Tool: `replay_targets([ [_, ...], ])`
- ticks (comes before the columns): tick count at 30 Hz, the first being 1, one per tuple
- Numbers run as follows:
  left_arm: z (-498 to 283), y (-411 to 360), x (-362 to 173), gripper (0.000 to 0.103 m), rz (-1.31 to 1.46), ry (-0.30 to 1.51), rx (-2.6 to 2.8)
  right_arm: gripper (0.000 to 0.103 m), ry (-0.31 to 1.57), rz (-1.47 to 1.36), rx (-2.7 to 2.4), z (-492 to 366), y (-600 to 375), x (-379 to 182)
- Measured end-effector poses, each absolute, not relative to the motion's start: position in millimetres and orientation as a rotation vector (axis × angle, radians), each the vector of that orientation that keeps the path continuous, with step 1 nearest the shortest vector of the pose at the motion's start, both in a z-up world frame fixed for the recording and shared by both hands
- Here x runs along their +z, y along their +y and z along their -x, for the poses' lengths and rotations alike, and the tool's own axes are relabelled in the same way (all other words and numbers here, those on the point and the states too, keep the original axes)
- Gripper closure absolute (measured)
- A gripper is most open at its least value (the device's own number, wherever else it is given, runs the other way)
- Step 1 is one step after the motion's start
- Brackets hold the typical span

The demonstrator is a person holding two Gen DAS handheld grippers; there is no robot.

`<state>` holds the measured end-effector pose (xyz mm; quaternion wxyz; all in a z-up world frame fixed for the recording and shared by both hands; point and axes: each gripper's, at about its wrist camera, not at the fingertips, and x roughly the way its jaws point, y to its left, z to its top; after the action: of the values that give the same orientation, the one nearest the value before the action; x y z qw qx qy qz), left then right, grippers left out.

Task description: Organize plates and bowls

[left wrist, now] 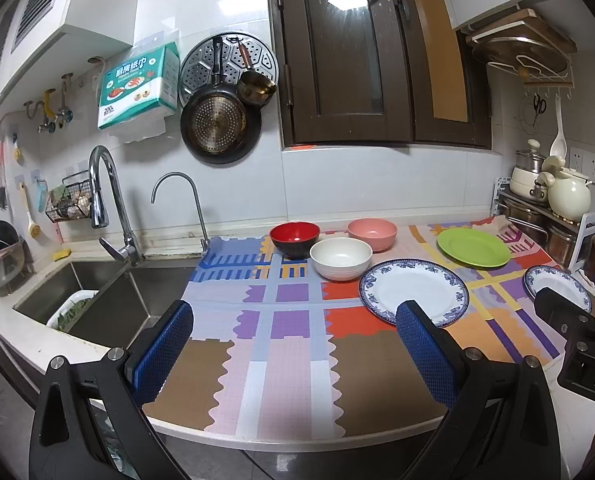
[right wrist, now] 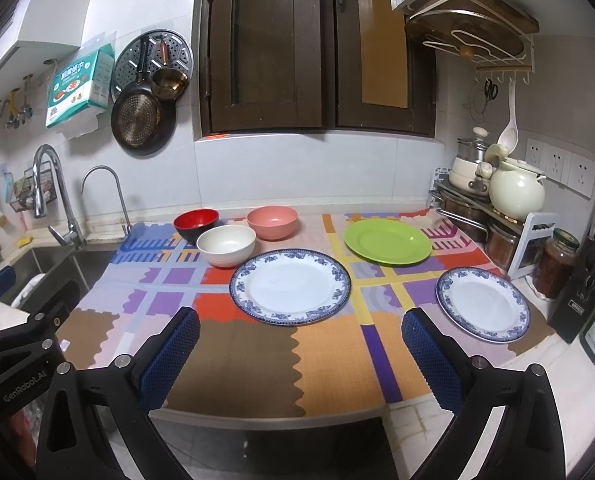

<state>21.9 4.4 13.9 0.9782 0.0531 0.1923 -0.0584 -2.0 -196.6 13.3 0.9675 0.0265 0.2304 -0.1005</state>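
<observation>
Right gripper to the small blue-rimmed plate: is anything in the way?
Nothing visible. The right gripper is open above the mat's near edge, and the small blue-rimmed plate lies flat just beyond its right finger. The large blue-rimmed plate and the green plate lie apart from that line.

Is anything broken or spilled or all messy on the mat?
Nothing stands out. The red bowl, white bowl and pink bowl sit upright; the green plate and both blue-rimmed plates lie flat on the mat. No cracks or spills visible.
</observation>
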Motion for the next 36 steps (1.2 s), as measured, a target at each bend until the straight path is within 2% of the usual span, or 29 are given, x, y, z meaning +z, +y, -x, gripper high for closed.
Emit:
replay_targets([
  [18,-67.3,17.1,-3.7,0.0,-0.135,0.468,-0.212,0.001,0.503,-0.073,-0.248,-18.0,-184.9,2.8],
  [36,-165.2,-42.2,-11.2,0.0,-0.155,0.492,-0.221,0.001,0.558,-0.101,-0.278,-106.6,-223.0,-6.3],
])
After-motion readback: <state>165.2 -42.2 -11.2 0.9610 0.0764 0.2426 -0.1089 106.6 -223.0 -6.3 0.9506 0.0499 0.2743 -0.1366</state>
